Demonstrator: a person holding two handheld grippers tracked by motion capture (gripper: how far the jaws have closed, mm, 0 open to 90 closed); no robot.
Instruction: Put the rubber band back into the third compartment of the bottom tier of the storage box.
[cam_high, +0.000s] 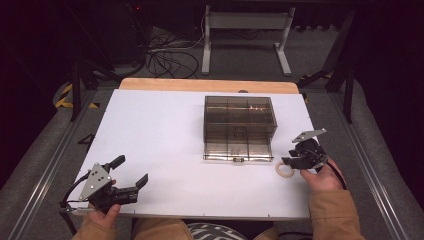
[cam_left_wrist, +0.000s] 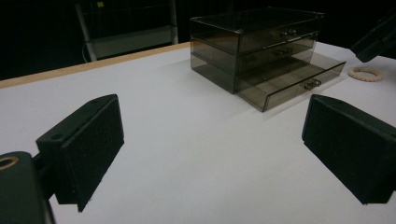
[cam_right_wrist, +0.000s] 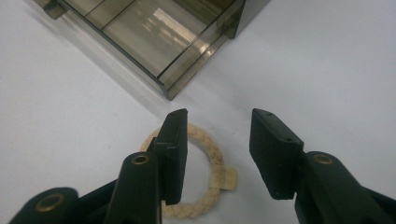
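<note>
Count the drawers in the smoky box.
3, stacked: the top drawer and middle drawer are shut; the bottom drawer is pulled out toward the ring.

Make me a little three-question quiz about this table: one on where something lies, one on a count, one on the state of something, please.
1. Where does the cream braided ring lie?
A. inside a drawer
B. on the white table beside the smoky see-through plastic drawer box
C. on top of the box

2. How many drawers does the box have?
A. one
B. three
C. five

3. How is the bottom drawer?
A. pulled partly out
B. pushed fully in
C. taken out of the box

Answers: 1 B, the ring rests on the table off the box's front corner, under the right gripper. 2 B, the left gripper view shows three stacked fronts with handles. 3 A, its front juts out past the two above.
</note>
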